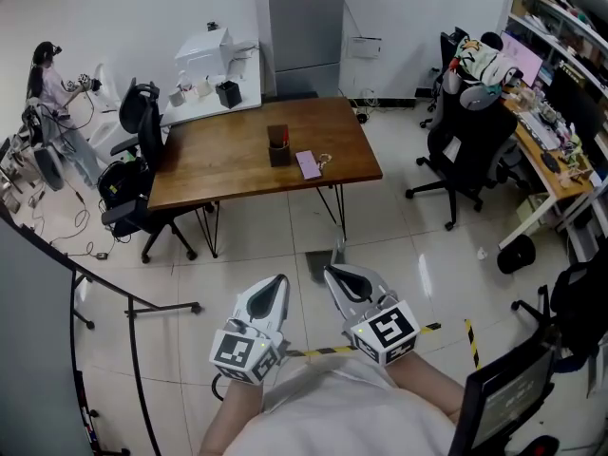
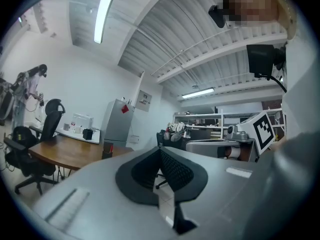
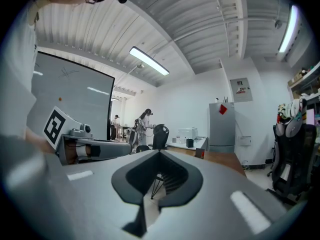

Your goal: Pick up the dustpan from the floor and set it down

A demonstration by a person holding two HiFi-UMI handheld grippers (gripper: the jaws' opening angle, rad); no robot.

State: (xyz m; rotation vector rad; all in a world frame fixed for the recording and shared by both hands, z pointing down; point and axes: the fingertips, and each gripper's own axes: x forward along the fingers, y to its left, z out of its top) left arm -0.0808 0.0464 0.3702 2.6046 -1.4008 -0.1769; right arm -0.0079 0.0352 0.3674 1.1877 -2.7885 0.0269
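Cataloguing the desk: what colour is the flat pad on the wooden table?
The pad is pale purple; head view shows it best.

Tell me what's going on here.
A person stands on the tiled floor, holding the left tongs and right tongs level and side by side. Both are shut and empty. A grey thing, likely the dustpan, lies on the floor just beyond them, near the wooden table, and is untouched.

Dustpan (image 1: 319, 262) on floor (image 1: 418, 255) before table (image 1: 218, 160)
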